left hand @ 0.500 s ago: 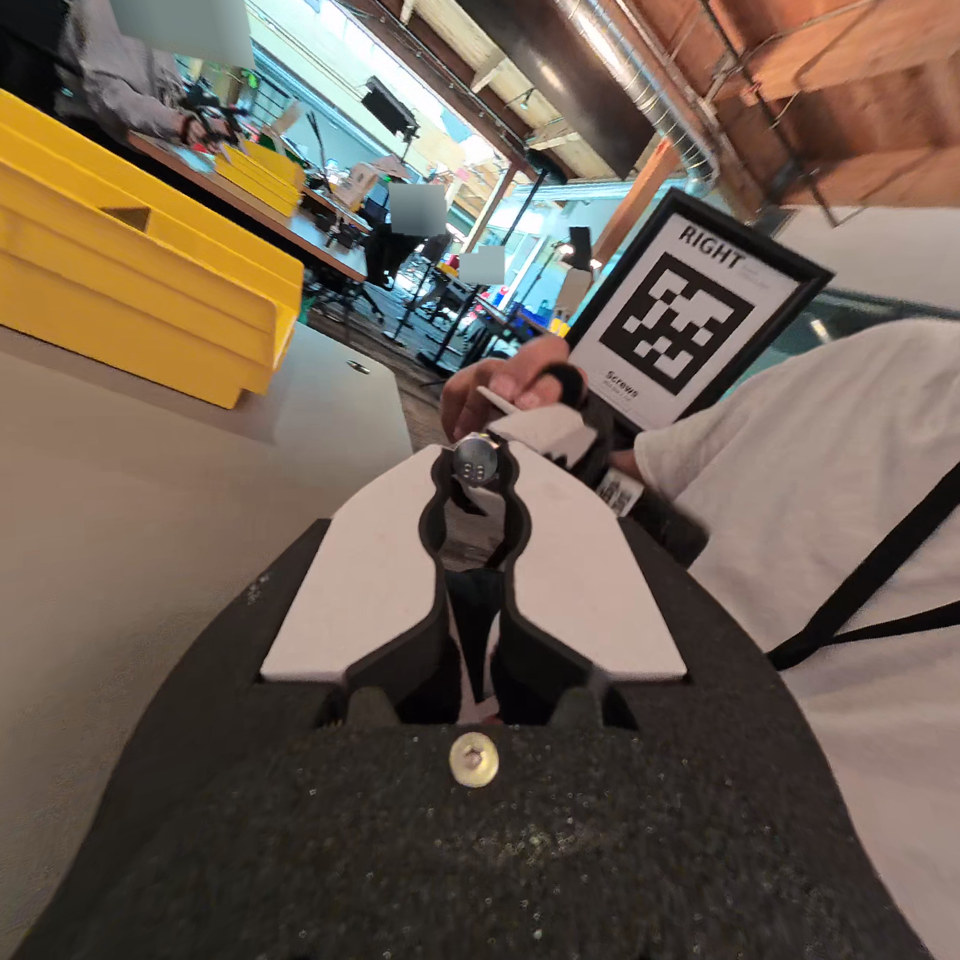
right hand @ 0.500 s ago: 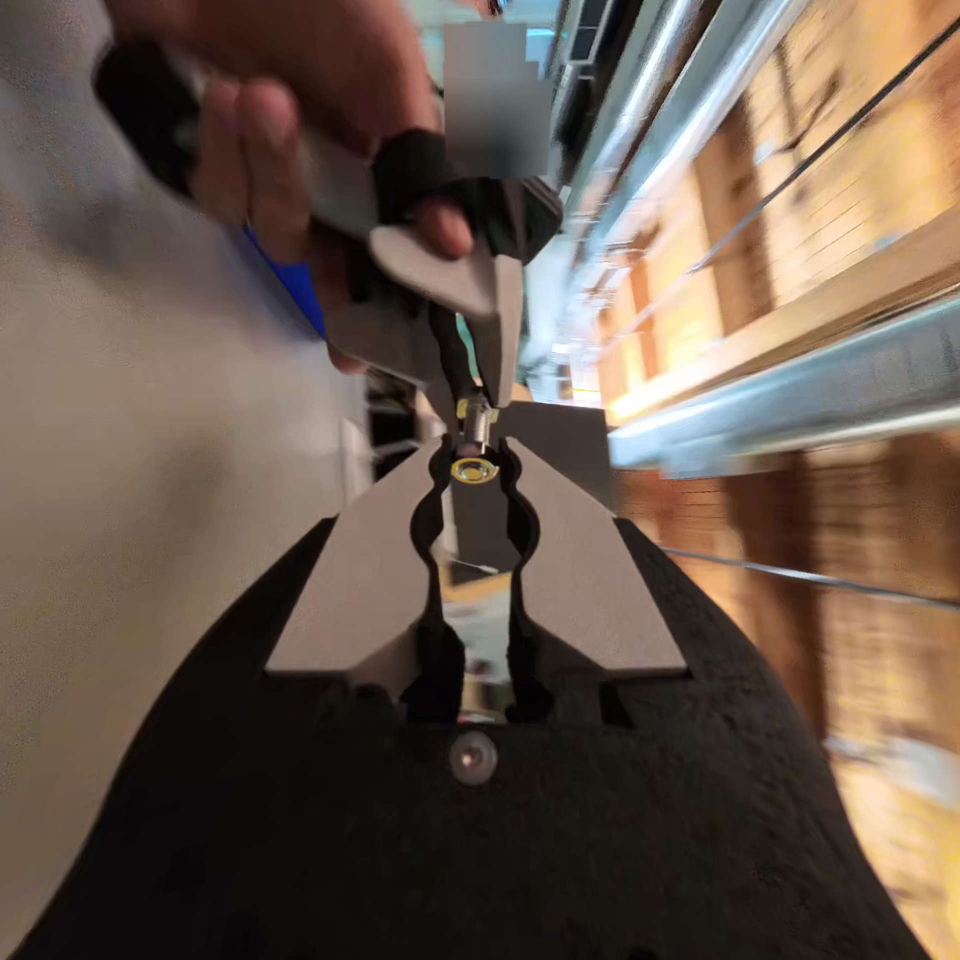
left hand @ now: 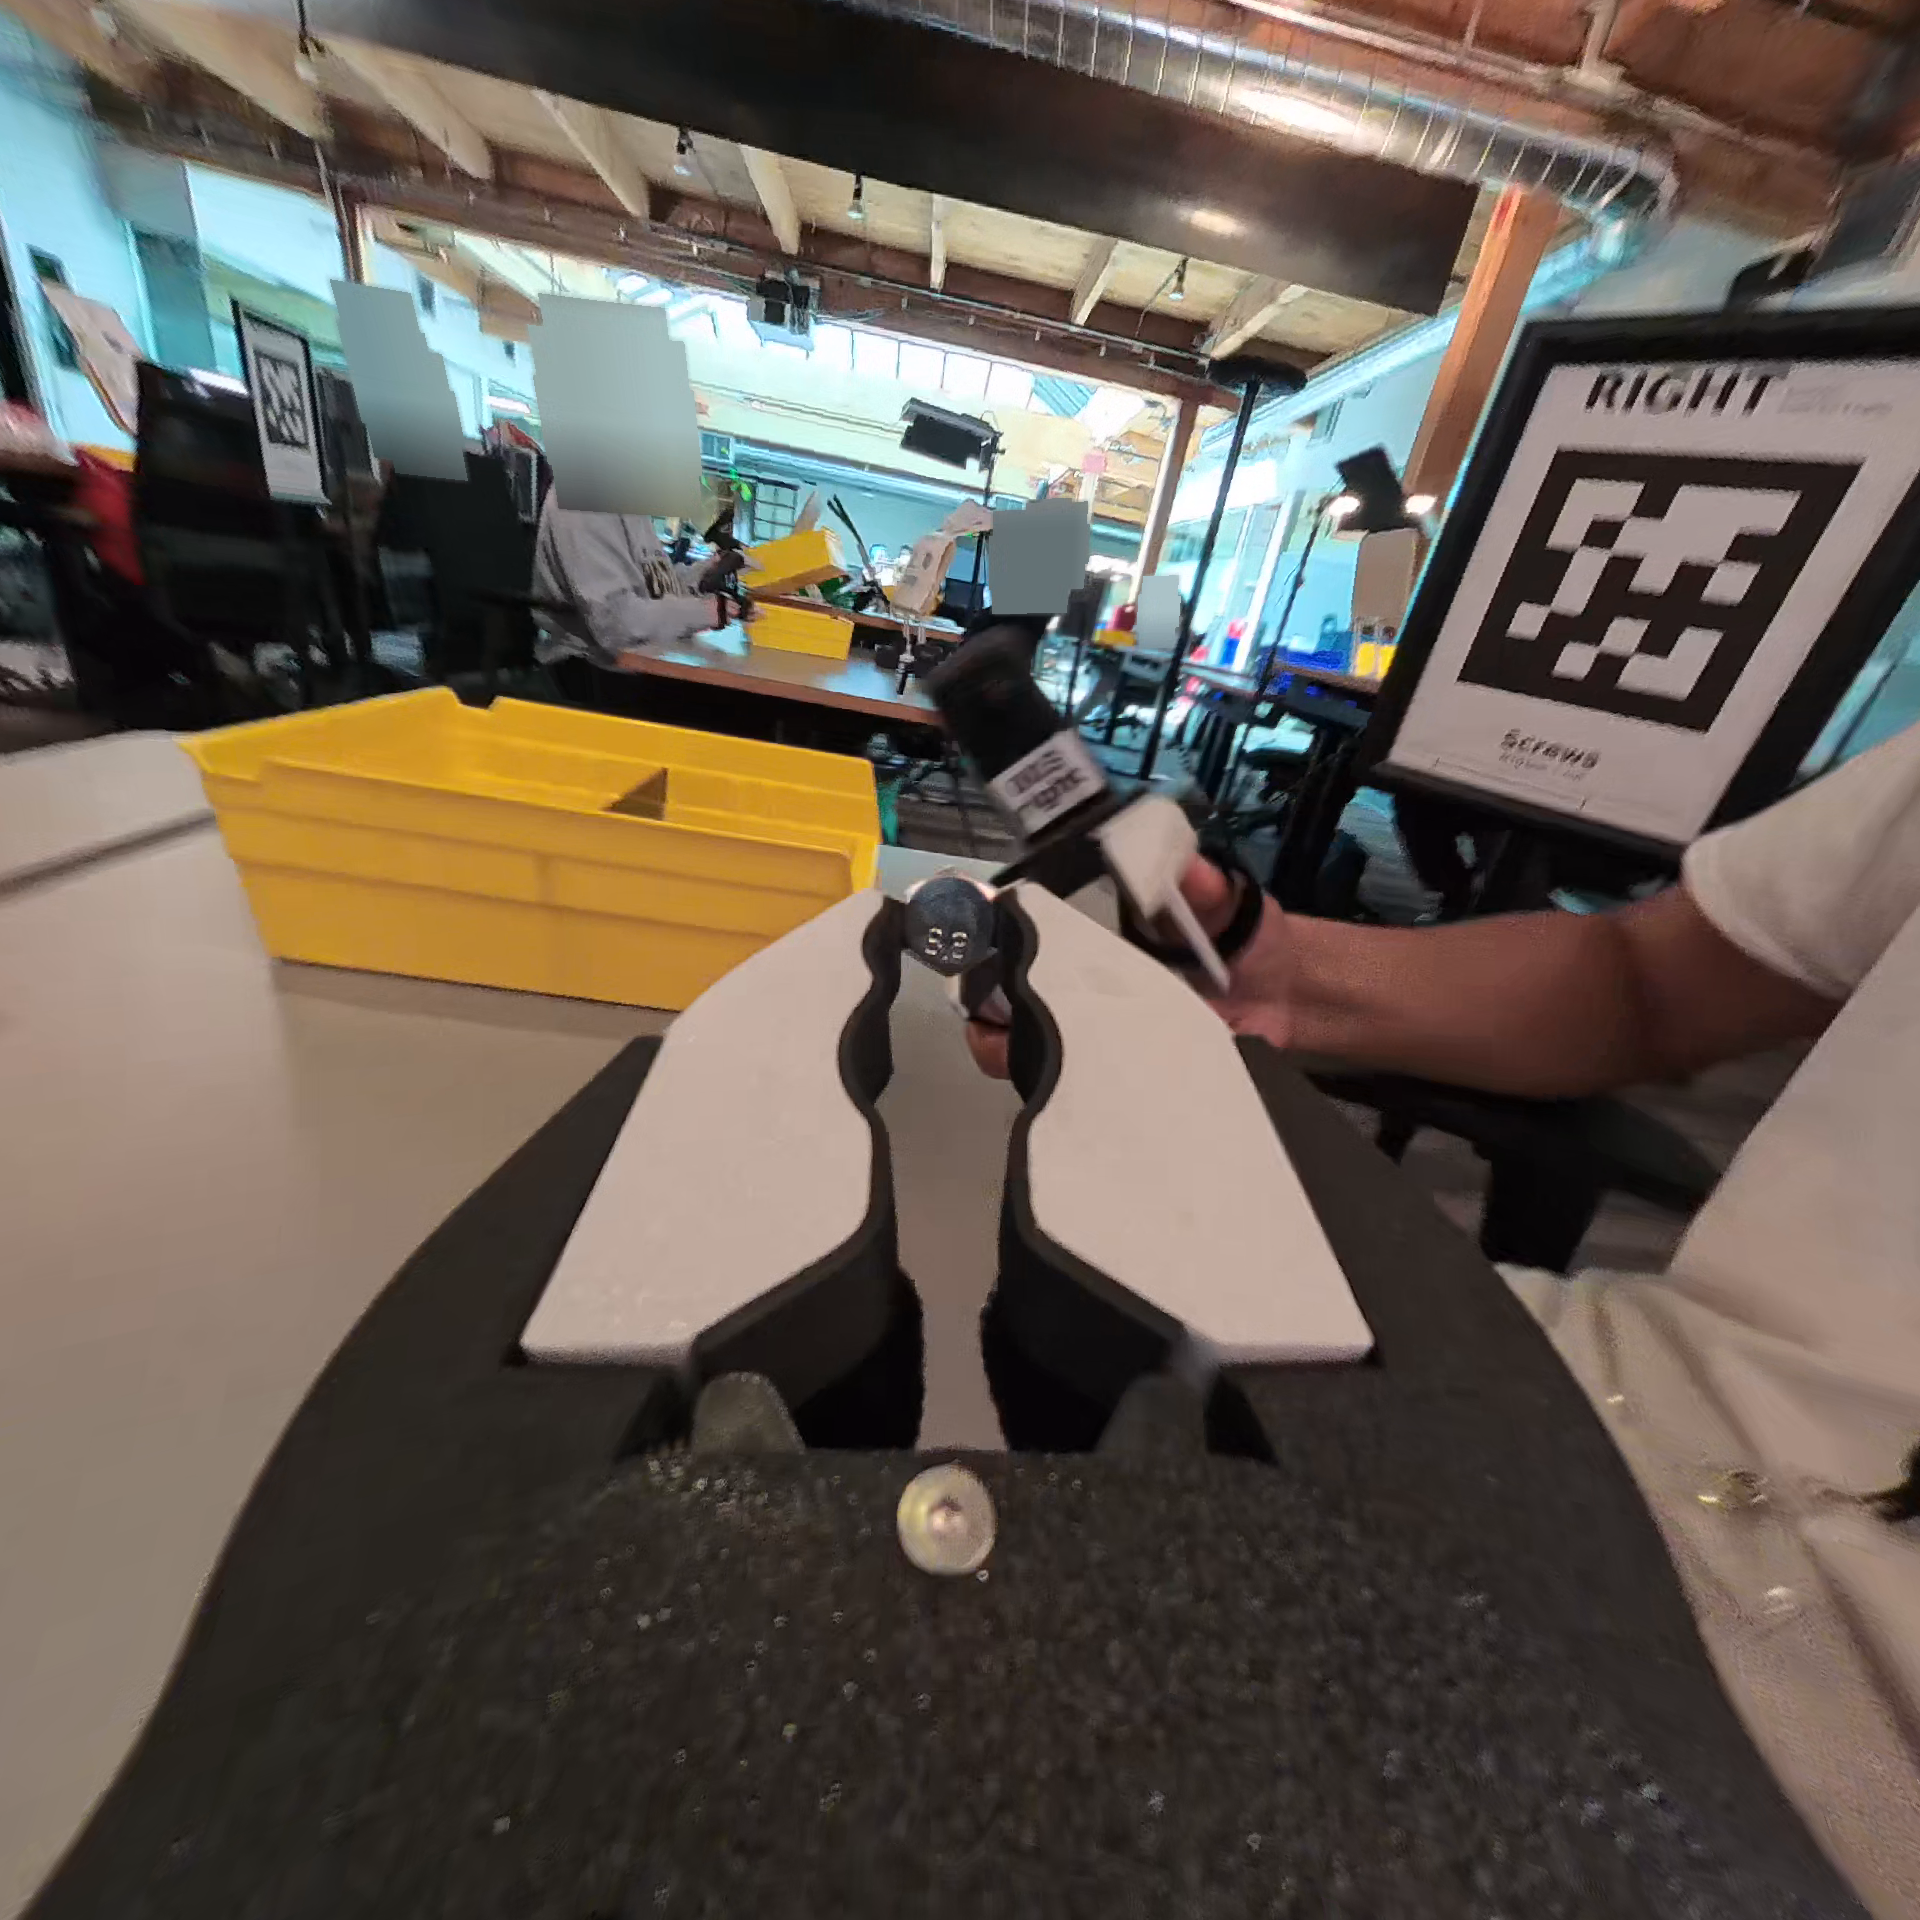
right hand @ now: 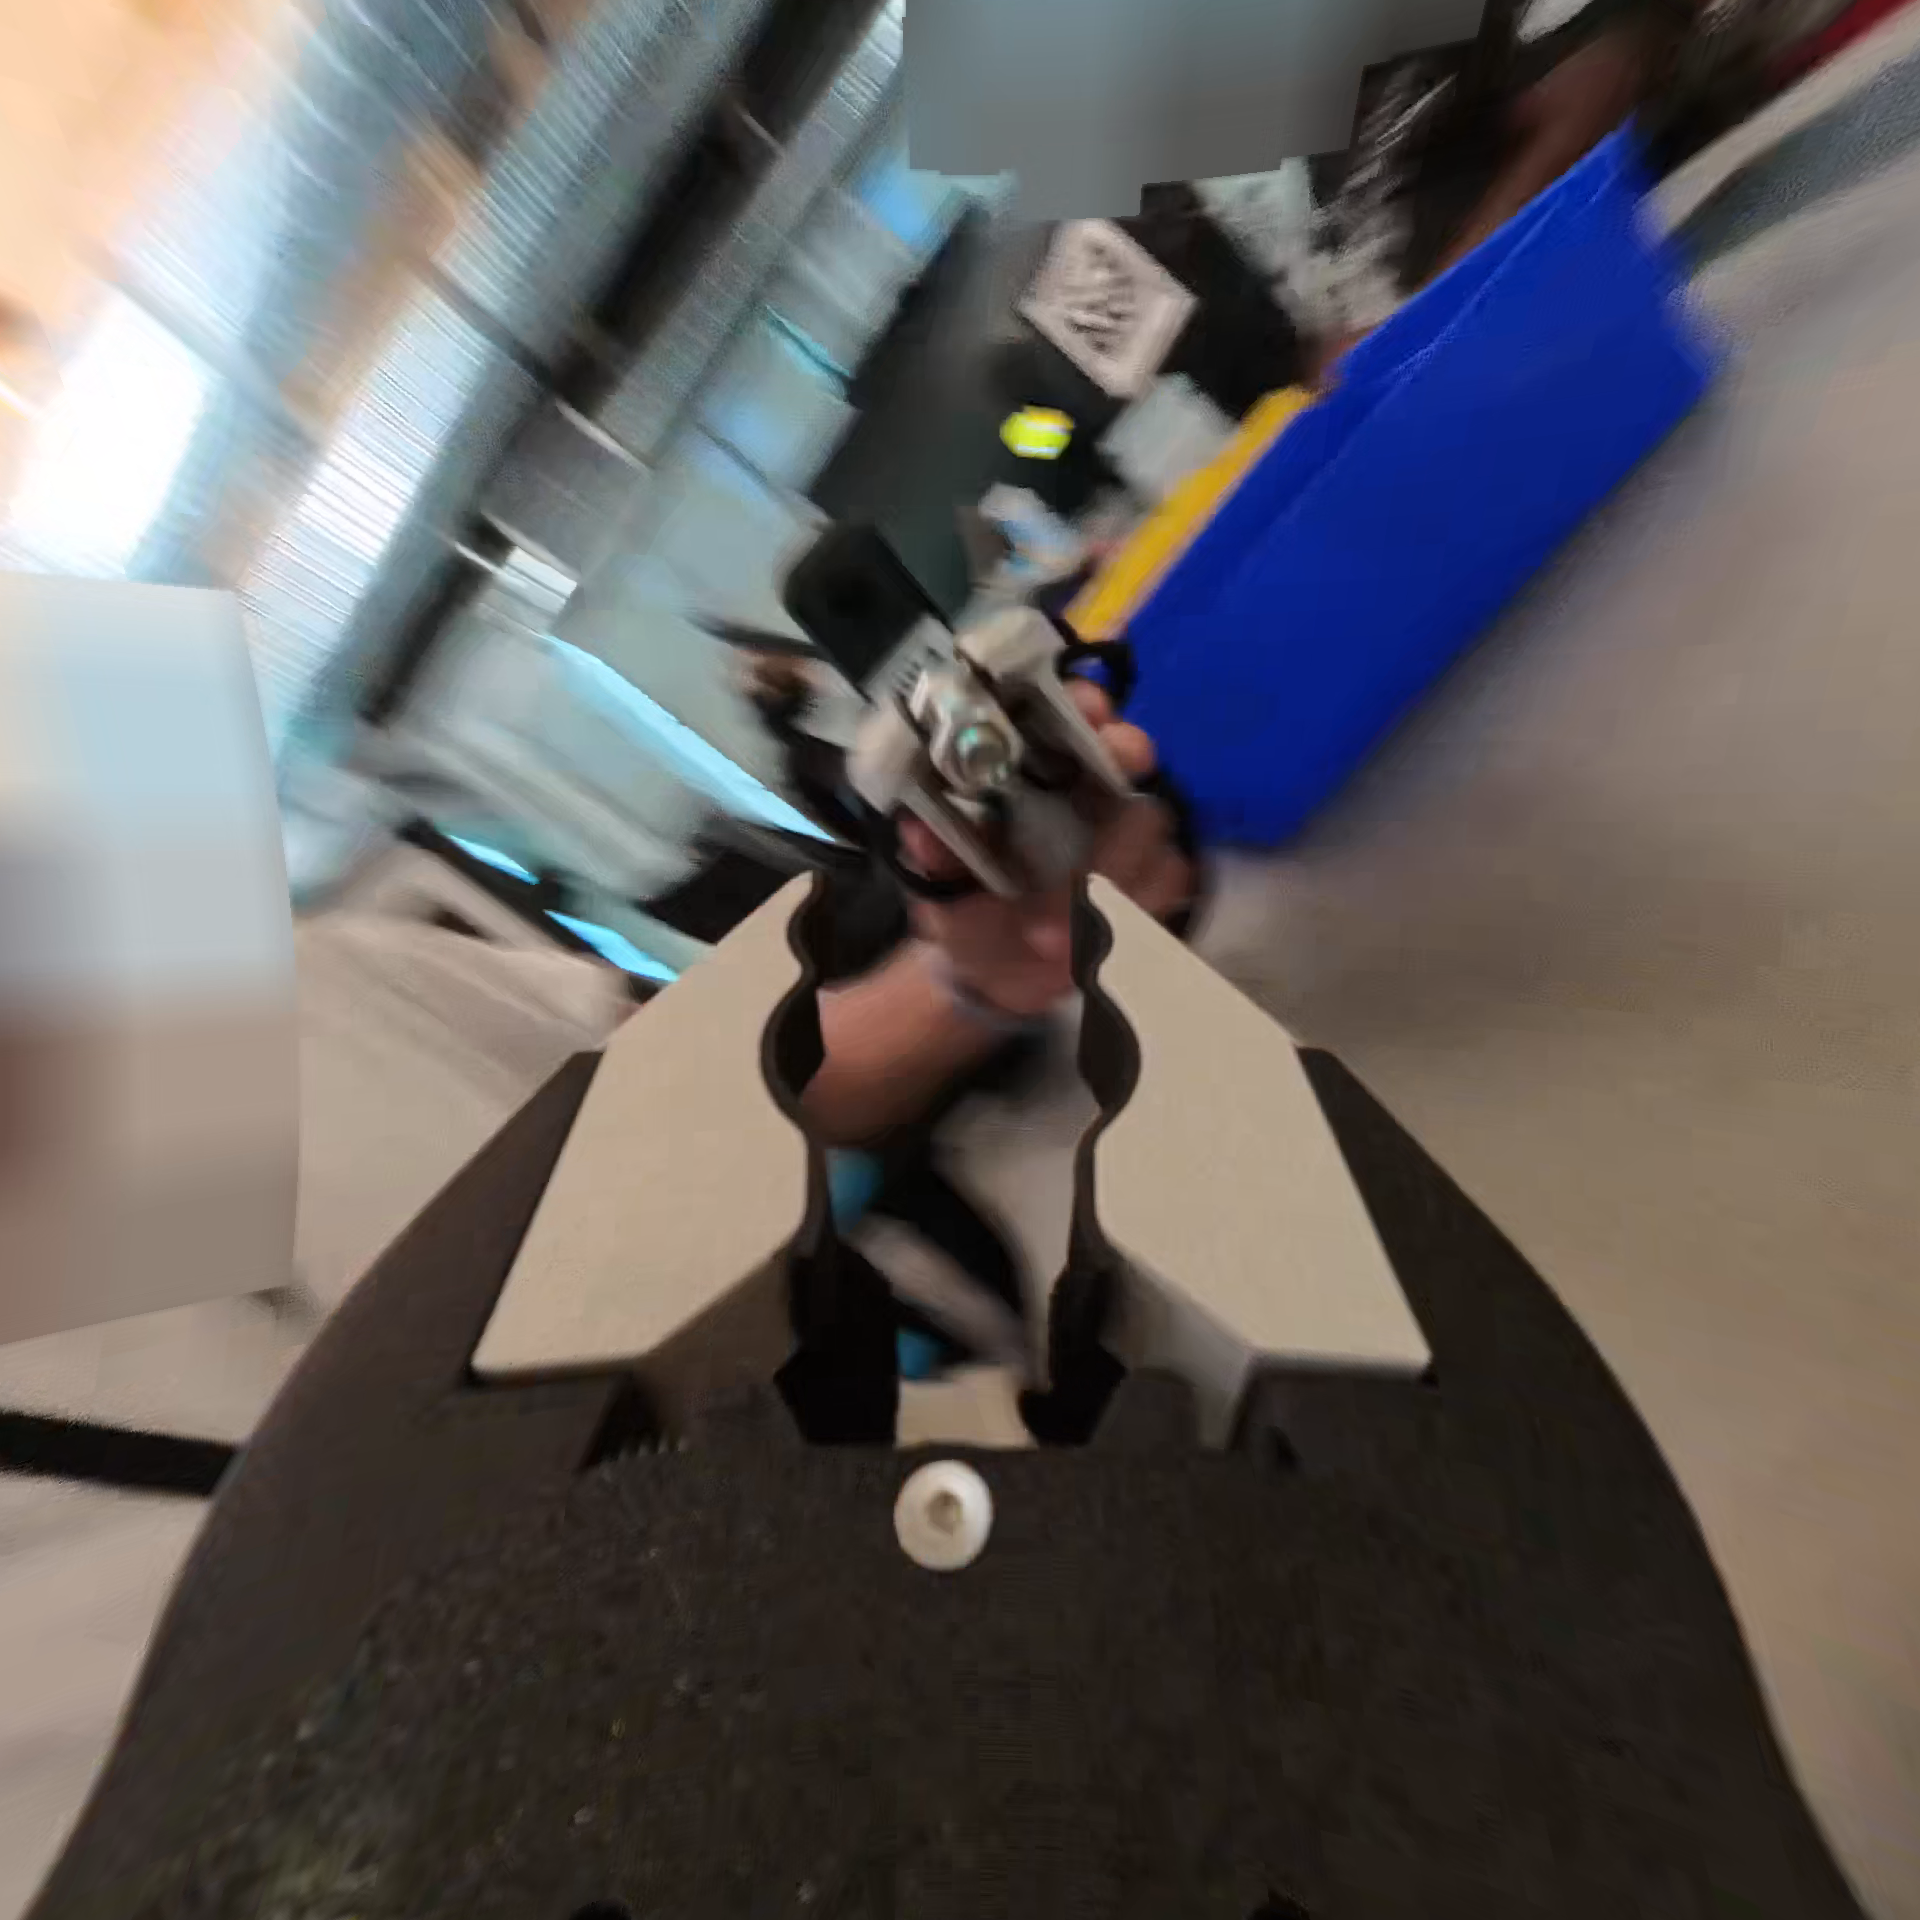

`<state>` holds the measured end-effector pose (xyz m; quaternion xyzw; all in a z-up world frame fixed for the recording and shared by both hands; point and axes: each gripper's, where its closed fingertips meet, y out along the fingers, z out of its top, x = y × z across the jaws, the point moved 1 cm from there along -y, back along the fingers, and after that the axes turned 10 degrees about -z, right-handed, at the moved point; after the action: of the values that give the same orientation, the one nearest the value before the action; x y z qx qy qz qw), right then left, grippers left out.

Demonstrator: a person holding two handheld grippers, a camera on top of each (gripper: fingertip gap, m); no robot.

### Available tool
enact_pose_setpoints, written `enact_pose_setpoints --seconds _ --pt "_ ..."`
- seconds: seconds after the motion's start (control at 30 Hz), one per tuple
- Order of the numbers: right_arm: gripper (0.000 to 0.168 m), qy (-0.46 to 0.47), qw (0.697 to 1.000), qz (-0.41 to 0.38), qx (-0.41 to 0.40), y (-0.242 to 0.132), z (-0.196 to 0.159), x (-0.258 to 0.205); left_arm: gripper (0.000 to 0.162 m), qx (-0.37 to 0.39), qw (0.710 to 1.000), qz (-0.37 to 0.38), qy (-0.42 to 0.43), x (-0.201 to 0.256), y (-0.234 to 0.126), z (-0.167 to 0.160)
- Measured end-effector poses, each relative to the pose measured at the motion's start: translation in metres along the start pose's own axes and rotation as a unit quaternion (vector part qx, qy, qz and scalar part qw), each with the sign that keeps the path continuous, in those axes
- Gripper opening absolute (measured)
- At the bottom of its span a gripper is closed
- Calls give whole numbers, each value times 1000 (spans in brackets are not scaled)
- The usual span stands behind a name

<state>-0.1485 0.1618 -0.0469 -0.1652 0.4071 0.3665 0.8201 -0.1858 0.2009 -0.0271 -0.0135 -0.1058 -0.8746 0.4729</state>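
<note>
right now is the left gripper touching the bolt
Touching: the left wrist view shows the left gripper with both fingertips pressed against the bolt head.

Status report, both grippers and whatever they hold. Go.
Left gripper shut on a silver bolt, above the grey table. Right gripper jaws open, holding nothing. Yellow bin behind, clear of both.

The right wrist view is strongly blurred, so the blue bin (right hand: 1403,540) and the things behind it have no clear edges. The bolt (left hand: 948,925) shows only its head in the left wrist view; the shank is hidden. The framed marker sign (left hand: 1662,582) is cut by the right edge.
</note>
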Motion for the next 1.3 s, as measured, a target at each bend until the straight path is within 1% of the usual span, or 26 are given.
enact_pose_setpoints --seconds 0.03,0.07,0.1,0.17,0.33,0.37,0.57,0.6,0.63,0.67,0.7,0.77,0.83,0.87,0.93,1.0,1.03,1.1,1.13,1.17,1.23,1.3 --pt "45 88 994 60 -13 3 6 1 17 -12 1000 6 22 -1 -2 -1" --pt "46 145 983 108 -37 7 8 3 18 -25 999 12 39 -2 -4 -3" --pt "46 179 972 142 -56 12 8 5 18 -37 998 18 51 -3 -7 -5" --pt "46 206 964 146 -86 28 3 16 18 -45 997 30 61 -5 -11 -6" --pt "27 259 945 185 -74 49 20 25 18 -67 993 56 81 -11 -22 -11" --pt "23 254 947 181 -79 52 18 27 18 -70 992 60 84 -11 -24 -12" --pt "19 196 962 147 -122 64 7 24 17 -66 991 89 71 -14 -37 -12" --pt "15 179 965 139 -130 66 5 24 17 -61 992 95 65 -15 -40 -11" --pt "3 150 972 125 -127 69 5 24 17 -56 992 101 57 -17 -43 -10" --pt "0 113 981 108 -117 71 7 24 17 -48 992 106 51 -19 -46 -9" --pt "0 82 986 97 -112 73 11 21 17 -34 993 105 45 -19 -49 -5" --pt "0 51 989 83 -114 77 16 18 17 -10 994 105 32 -20 -54 2" --pt "0 33 986 83 -142 77 16 16 17 5 993 114 28 -26 -57 7" --pt "4 21 985 82 -150 77 18 17 17 17 993 115 23 -29 -58 11" --pt "12 -2 986 86 -142 79 41 17 17 38 993 112 23 -37 -57 27" --pt "22 -45 988 96 -111 84 82 2 17 37 992 105 54 -40 -50 54" --pt "28 -74 987 100 -103 87 101 -11 17 29 991 101 79 -40 -44 71" --pt "36 -135 980 100 -104 95 134 -36 17 30 987 92 128 -41 -31 116" --pt "46 -155 977 101 -102 99 150 -49 17 37 985 82 149 -41 -25 141" --pt "51 -156 977 109 -101 101 167 -62 17 38 982 73 169 -42 -20 163" --pt "51 -138 976 125 -115 102 197 -81 18 19 975 65 211 -51 -13 197" --pt "50 -154 973 132 -114 104 220 -89 18 13 969 54 239 -63 -9 219"
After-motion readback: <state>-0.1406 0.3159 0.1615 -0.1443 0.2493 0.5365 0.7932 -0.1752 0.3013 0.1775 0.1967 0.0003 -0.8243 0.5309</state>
